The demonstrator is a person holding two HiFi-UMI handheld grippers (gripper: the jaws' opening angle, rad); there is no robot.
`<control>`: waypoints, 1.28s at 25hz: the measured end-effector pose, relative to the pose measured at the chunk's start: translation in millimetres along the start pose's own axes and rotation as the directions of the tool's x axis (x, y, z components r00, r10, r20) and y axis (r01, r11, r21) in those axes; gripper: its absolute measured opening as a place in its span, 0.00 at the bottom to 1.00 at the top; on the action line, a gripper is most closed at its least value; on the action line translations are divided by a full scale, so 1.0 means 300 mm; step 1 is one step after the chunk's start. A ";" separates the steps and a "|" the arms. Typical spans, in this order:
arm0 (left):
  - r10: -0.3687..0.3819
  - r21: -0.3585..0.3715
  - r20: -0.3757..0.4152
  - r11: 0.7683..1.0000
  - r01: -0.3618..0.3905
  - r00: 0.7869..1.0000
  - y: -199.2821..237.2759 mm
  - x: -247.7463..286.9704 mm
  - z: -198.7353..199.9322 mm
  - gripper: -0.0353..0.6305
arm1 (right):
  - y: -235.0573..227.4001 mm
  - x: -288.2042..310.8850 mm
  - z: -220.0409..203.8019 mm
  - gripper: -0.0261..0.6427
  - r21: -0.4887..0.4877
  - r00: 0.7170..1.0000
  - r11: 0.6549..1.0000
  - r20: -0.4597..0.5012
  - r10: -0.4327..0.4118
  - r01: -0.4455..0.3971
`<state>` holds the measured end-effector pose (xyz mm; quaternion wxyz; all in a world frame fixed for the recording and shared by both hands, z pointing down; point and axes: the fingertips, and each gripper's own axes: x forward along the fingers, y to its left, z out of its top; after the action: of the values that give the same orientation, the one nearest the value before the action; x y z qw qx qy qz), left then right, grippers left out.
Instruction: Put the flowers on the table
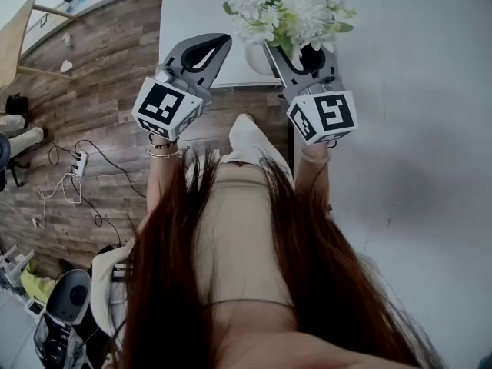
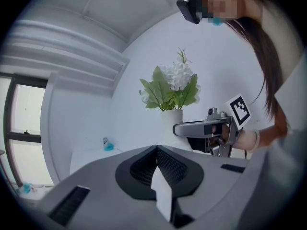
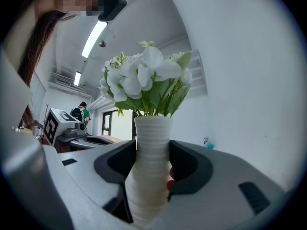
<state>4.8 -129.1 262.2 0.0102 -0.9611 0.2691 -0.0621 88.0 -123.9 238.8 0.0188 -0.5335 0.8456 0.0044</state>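
Right claw (image 3: 151,169): was clamped on the white vase (image 3: 152,133), a jaw on each side.
Left claw (image 2: 157,157): jaws were together, holding nothing.
Flowers (image 1: 288,6): stood in the vase, above the right claw's jaws.
Done: the vase was gripped.
To do: probably set it down and let go.
Head view only: showed the table (image 1: 407,91) edge by the claws.
Right gripper view only: showed the grip.

White table (image 1: 415,129), small blue object (image 2: 109,146) atop

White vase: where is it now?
The white ribbed vase is clamped in the right gripper, top centre of the head view at the white table's near corner, left gripper just left of it.
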 end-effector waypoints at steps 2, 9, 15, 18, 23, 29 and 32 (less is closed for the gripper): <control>0.010 -0.014 -0.001 1.000 -0.010 1.000 0.083 0.037 0.048 0.06 | -0.038 0.088 0.052 0.39 -0.001 1.000 1.000 -0.008 0.012 -0.012; 0.056 -0.013 -0.011 0.998 -0.056 0.998 0.156 0.159 -0.117 0.06 | -0.136 0.168 -0.122 0.39 0.001 0.998 0.998 0.010 0.059 -0.059; 0.080 -0.018 -0.019 0.997 -0.080 0.997 0.161 0.152 -0.121 0.06 | -0.139 0.168 -0.110 0.39 -0.004 0.997 0.997 0.023 0.073 -0.073; 0.087 -0.018 -0.026 0.996 -0.087 0.996 0.164 0.142 -0.127 0.06 | -0.139 0.169 -0.117 0.39 -0.002 0.997 0.997 0.023 0.075 -0.075; 0.090 -0.015 -0.030 0.996 -0.090 0.995 0.180 0.146 -0.152 0.06 | -0.161 0.182 -0.146 0.39 0.002 0.998 0.998 0.030 0.061 -0.061; 0.081 -0.017 -0.035 0.996 -0.082 0.996 0.196 0.142 -0.189 0.06 | -0.171 0.188 -0.179 0.39 0.007 0.999 1.000 0.037 0.023 -0.023; 0.082 -0.019 -0.039 0.996 -0.082 0.996 0.209 0.151 -0.196 0.06 | -0.181 0.191 -0.184 0.39 0.003 0.999 1.000 0.039 0.011 -0.011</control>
<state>3.4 -205.3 322.5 -0.0024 -0.9479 0.3091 -0.0770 111.0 -200.5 292.4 0.0361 -0.5288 0.8478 0.0137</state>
